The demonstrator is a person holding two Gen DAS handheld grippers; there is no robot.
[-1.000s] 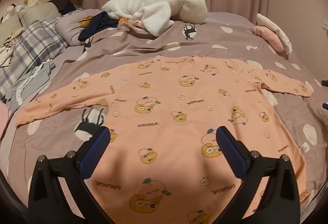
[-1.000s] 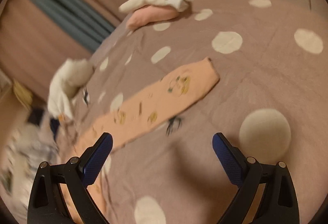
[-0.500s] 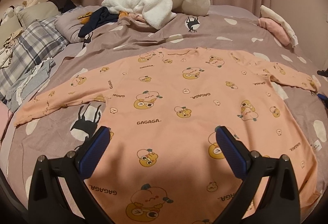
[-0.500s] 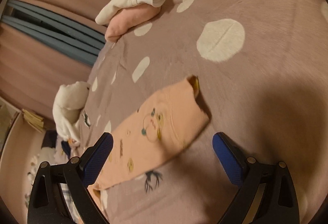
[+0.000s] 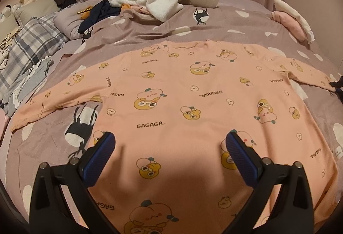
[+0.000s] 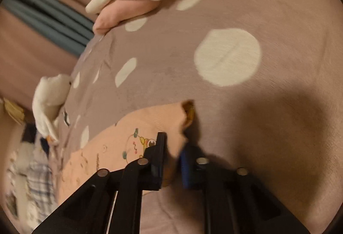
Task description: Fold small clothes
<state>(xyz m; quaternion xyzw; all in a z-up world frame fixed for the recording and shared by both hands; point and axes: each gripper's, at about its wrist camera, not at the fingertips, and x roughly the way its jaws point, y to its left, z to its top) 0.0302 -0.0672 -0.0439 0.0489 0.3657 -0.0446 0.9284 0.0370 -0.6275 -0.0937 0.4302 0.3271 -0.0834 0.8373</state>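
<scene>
The peach long-sleeved shirt (image 5: 193,109) lies spread flat on the bed, front up, sleeves stretched out to both sides — no fold shows in it yet. The right tool (image 6: 172,161) has its fingers closed on the cuff of the right sleeve (image 6: 137,137), pinching the edge just above the dotted mauve bedcover (image 6: 278,20). The left tool (image 5: 169,144) hovers over the lower half of the shirt with its fingers wide apart, gripping nothing. Judging from this, the task is at its first step: the sleeve is seized but not turned in. Left to do — both sleeves folded inward, then the body. A folded pink and white pile (image 5: 293,20) sits near the bed's far edge.
</scene>
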